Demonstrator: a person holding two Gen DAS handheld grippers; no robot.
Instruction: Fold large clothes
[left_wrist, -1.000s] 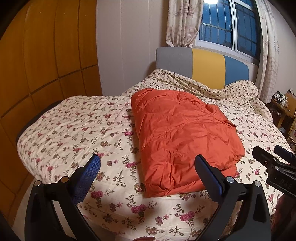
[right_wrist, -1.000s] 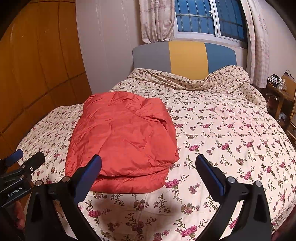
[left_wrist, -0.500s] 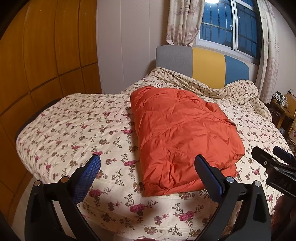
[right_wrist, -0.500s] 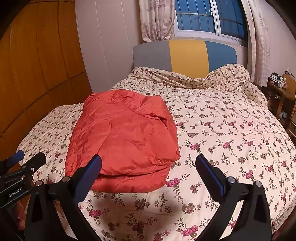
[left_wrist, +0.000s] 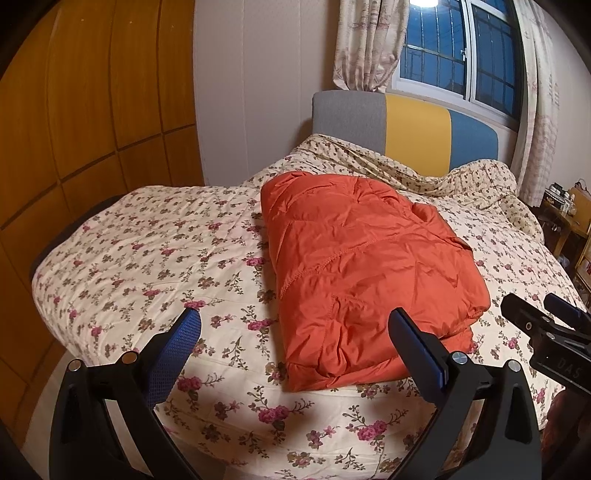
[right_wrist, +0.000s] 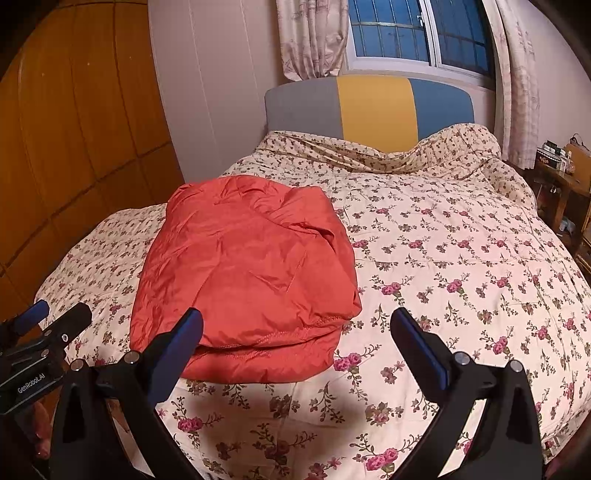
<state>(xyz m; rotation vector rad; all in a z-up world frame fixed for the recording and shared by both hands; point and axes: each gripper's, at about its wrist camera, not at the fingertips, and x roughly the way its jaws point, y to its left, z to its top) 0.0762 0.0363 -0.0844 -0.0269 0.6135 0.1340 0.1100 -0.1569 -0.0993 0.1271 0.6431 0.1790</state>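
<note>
Orange padded garment (left_wrist: 365, 280) lies folded into a thick bundle near the foot of the floral quilt (right_wrist: 461, 258). Left gripper (left_wrist: 295, 328) and right gripper (right_wrist: 297, 326) — both spread wide, empty, clear of cloth. Probably finished; otherwise press flat, square the loose front hem.

orange jacket (left_wrist: 365, 273), floral quilt (left_wrist: 147, 258) (pink roses)

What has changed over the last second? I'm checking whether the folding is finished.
Both views shift only slightly, as though the hand-held grippers drew back a touch. Nothing was gripped or released. The left hand-held gripper and right hand-held gripper stay open, and the orange jacket lies folded on the bed as before.
</note>
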